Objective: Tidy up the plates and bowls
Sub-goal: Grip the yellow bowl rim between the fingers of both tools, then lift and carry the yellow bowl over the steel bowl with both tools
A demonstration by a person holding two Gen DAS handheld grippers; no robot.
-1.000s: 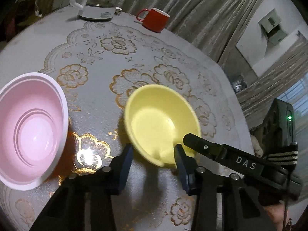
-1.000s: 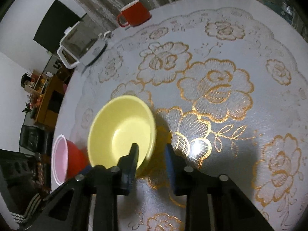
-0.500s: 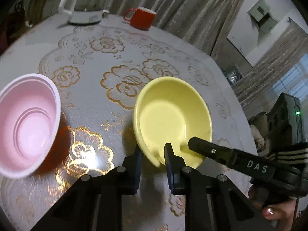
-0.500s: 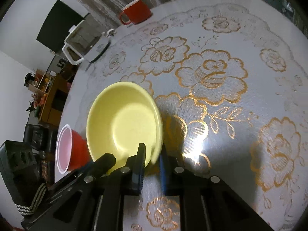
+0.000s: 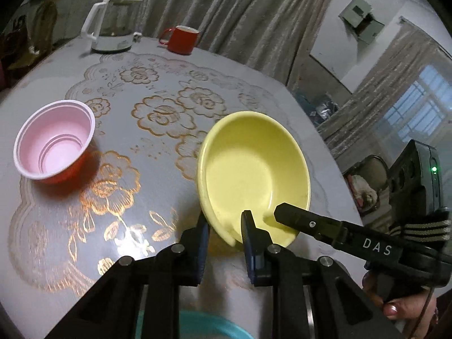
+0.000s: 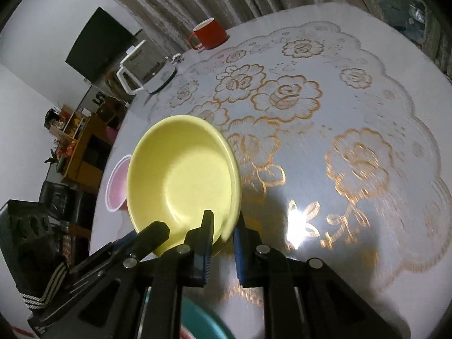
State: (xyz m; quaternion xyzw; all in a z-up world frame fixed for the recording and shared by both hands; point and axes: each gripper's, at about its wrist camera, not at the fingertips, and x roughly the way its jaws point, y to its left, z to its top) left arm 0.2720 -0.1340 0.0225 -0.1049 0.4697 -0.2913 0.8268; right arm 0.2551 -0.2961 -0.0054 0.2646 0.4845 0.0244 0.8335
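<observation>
A yellow bowl (image 5: 254, 175) hangs tilted a little above the flowered table, held from two sides. My left gripper (image 5: 224, 223) is shut on its near rim, one finger inside the bowl and one outside. My right gripper (image 6: 224, 223) is shut on the rim at the other side of the yellow bowl (image 6: 180, 178); in the left wrist view its black finger reaches into the bowl from the right. A bowl, pink inside and red outside (image 5: 53, 149), stands upright on the table to the left and shows partly behind the yellow bowl in the right wrist view (image 6: 115, 183).
A teal bowl (image 5: 197, 327) shows below my grippers at the near table edge, and again in the right wrist view (image 6: 203, 322). A white kettle (image 5: 113, 25) and a red mug (image 5: 182, 39) stand at the far edge by the curtain. A hand (image 5: 395, 302) holds the right gripper.
Both grippers closed on the yellow bowl's rim, then lifted it and drew it toward the near edge. The table looks farther away and the teal bowl has come into view.
</observation>
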